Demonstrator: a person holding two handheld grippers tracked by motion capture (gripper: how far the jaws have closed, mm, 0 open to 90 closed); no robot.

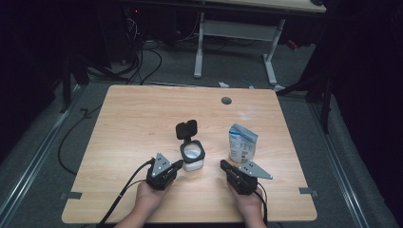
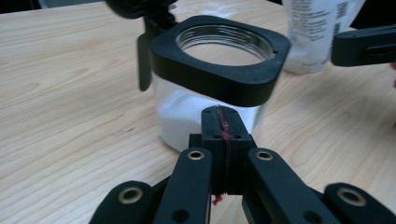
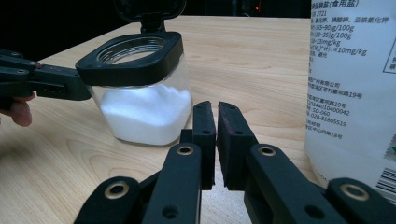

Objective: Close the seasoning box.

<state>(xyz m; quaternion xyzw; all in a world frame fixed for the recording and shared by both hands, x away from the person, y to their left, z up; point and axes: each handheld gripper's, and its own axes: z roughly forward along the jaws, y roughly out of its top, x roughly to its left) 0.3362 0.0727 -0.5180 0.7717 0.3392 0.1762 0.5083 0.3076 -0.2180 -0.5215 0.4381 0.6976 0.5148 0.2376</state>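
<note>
A clear square jar [image 1: 192, 155] with a black rim and white powder inside stands mid-table, its flip lid [image 1: 186, 128] hinged open at the back. To its right stands a white and blue bag [image 1: 242, 142]. My left gripper [image 1: 178, 164] lies low at the jar's near left, jaws shut with nothing between them, the tips [image 2: 223, 122] just short of the jar's wall [image 2: 187, 112]. My right gripper [image 1: 222, 164] rests between jar and bag, pads [image 3: 204, 122] together but for a slit, holding nothing. In its view the jar [image 3: 144, 105] is left, the bag [image 3: 355, 84] right.
The wooden table [image 1: 142, 114] has a round cable hole [image 1: 226, 100] near its far edge. A second desk's white legs [image 1: 199, 42] and cables lie on the floor beyond. A hand holds each gripper at the near edge.
</note>
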